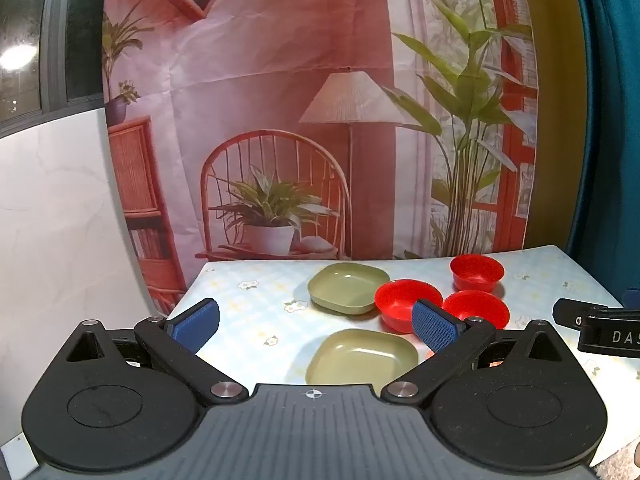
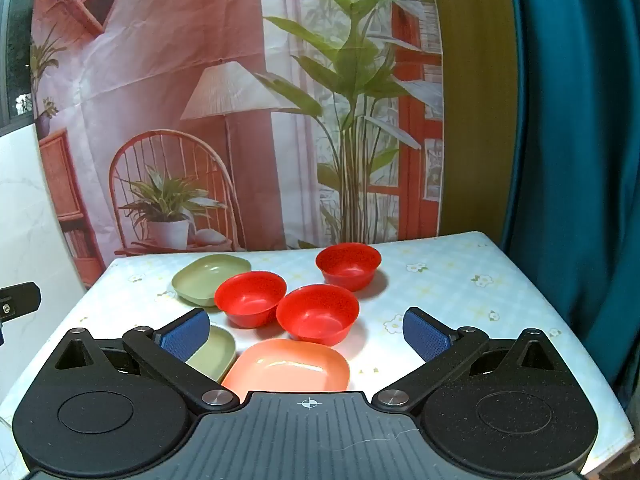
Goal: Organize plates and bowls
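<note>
Three red bowls stand on the table: a left one, a middle one and a far one. Two green square plates lie apart: a far one and a near one. A salmon plate lies nearest in the right wrist view. My left gripper is open and empty above the near green plate. My right gripper is open and empty above the salmon plate. The red bowls also show in the left wrist view.
The table has a pale floral cloth. A printed backdrop hangs behind it, a teal curtain at right, a white wall panel at left. The right gripper's body shows at the left view's right edge.
</note>
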{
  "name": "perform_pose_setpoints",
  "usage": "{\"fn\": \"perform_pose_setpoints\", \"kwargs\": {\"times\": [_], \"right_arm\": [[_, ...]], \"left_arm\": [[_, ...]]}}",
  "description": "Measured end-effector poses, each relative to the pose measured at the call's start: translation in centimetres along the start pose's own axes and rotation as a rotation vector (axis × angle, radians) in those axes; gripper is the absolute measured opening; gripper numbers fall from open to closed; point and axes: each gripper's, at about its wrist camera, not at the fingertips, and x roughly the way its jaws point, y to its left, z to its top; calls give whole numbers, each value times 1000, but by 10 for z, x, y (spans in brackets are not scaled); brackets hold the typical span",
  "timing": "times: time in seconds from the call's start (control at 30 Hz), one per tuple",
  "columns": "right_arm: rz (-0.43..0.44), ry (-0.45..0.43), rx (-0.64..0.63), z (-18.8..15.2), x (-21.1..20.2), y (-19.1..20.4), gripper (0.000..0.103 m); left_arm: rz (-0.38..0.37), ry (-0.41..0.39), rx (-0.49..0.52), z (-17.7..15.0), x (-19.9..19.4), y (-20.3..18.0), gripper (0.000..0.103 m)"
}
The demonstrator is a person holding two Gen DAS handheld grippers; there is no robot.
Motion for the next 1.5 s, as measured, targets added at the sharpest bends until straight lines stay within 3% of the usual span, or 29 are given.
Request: {"fn": "perform_pose_setpoints", "kwargs": {"times": [1.5], "right_arm": [[2, -7, 3, -1, -1, 0, 103]], "left_arm": [[-3, -1, 5, -4, 0, -2, 103]]}}
